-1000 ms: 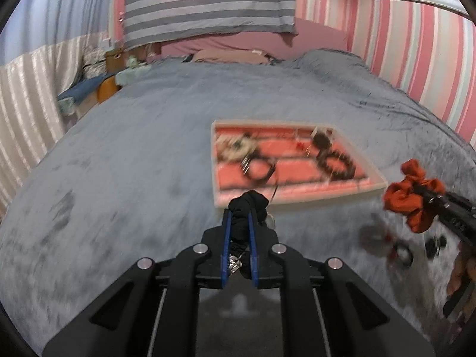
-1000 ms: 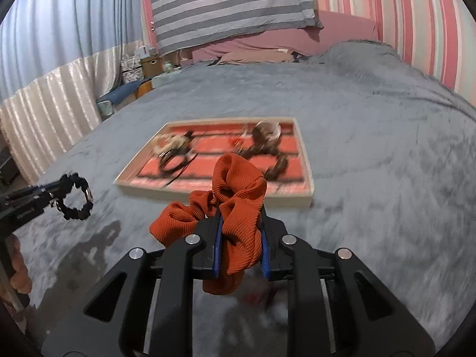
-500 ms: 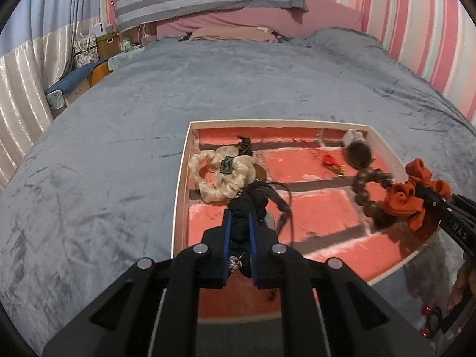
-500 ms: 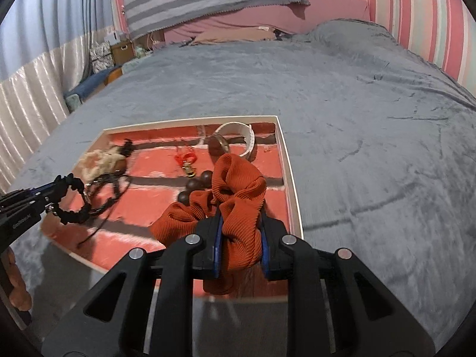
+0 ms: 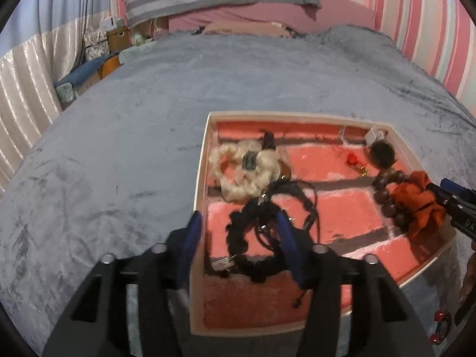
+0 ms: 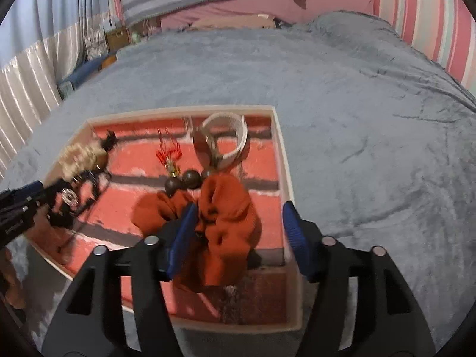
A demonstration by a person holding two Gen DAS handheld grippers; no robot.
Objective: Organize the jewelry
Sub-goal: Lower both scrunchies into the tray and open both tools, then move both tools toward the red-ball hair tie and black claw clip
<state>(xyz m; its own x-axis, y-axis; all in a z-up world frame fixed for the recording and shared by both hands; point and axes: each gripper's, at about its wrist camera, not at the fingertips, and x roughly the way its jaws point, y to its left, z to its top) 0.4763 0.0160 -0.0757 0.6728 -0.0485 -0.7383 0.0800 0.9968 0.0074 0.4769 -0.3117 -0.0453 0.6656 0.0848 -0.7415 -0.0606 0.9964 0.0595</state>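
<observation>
My left claw [image 5: 238,238] stands released over the near left part of the tray [image 5: 199,184], its blue fingers [image 5: 190,238] spread either side of the black beaded bracelet [image 5: 247,247], which lies on the tray's red lining just in front of the cream scrunchie [image 5: 238,175]. My right claw [image 6: 238,235] is released too, and the orange scrunchie [image 6: 226,223] sits between its spread fingers on the tray's right side, against the brown bead bracelet [image 6: 187,180]. The tray rests on the grey bed [image 6: 372,119].
</observation>
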